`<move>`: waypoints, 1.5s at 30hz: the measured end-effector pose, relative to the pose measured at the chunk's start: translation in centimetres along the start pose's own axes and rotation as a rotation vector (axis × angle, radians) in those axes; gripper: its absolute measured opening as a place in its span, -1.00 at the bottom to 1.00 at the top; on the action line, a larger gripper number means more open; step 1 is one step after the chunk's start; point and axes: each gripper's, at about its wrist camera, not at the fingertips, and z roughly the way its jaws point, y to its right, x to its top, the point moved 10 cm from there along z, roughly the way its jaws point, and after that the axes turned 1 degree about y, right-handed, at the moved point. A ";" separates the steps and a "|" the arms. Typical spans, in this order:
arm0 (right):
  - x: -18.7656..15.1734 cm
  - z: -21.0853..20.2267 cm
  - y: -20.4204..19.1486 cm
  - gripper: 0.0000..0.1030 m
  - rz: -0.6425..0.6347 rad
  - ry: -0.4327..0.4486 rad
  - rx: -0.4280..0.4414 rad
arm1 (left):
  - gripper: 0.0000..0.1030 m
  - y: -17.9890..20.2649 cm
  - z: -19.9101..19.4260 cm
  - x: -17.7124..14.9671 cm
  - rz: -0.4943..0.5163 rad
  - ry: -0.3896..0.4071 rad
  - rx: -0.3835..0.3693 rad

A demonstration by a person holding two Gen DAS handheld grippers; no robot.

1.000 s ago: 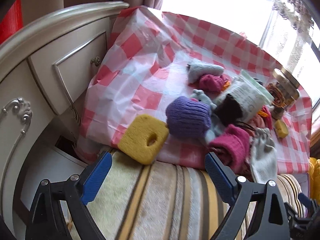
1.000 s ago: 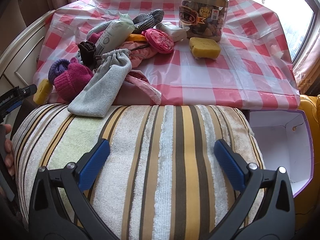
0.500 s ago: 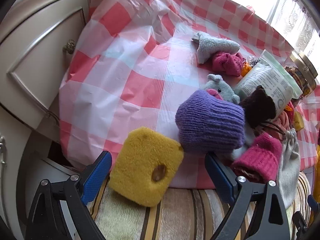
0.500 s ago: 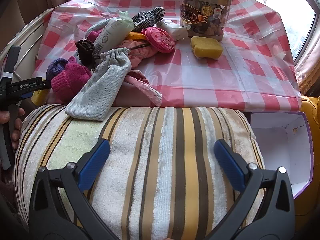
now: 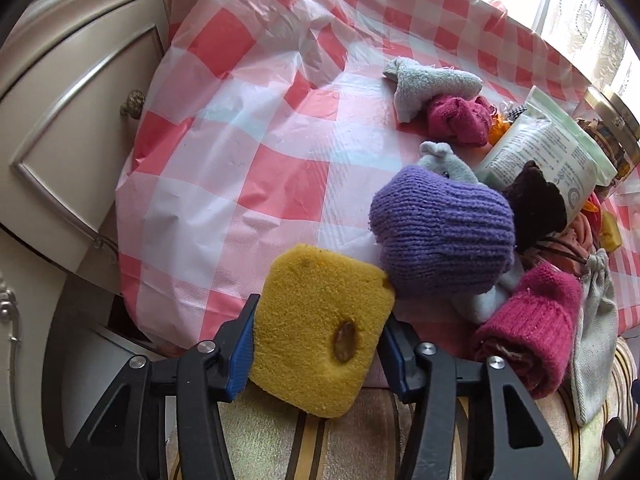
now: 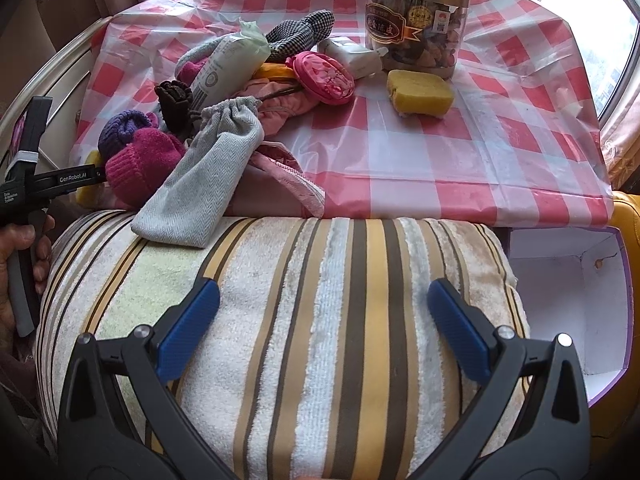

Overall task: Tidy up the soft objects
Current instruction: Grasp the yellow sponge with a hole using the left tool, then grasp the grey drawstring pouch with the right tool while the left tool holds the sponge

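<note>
A yellow sponge [image 5: 312, 292] with a hole lies at the near edge of the checked tablecloth [image 5: 248, 152], against a purple knitted hat [image 5: 440, 232]. My left gripper [image 5: 322, 332] straddles the sponge; its jaws are closing and both blue pads press on the sponge's sides. A pink knitted piece [image 5: 528, 328] and a grey drawstring pouch [image 6: 204, 184] lie to the right of the hat. My right gripper [image 6: 323, 292] hangs open over a striped towel [image 6: 300, 360], with nothing between its fingers.
A snack jar [image 6: 416, 28], a second yellow sponge [image 6: 420, 92], a pink round case [image 6: 324, 76] and a tissue pack [image 6: 232, 60] sit further back on the cloth. An open white box [image 6: 568, 292] stands at the right. A cream cabinet [image 5: 60, 100] flanks the left.
My left gripper moved forward and down to the yellow sponge, then its jaws narrowed onto the sponge's sides. The right gripper has stayed where it was, open.
</note>
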 end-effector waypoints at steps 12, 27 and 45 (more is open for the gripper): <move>1.2 0.0 1.1 1.00 0.009 0.004 0.045 | 0.03 1.5 -4.4 -1.0 -0.038 0.112 -0.032; 5.7 2.1 -5.6 1.00 -0.031 0.023 0.179 | 0.03 4.5 -7.0 -1.9 -0.014 0.188 -0.096; 5.2 3.1 -9.4 -0.79 -0.084 0.039 0.336 | 0.02 8.0 -8.4 -2.4 0.047 0.215 -0.037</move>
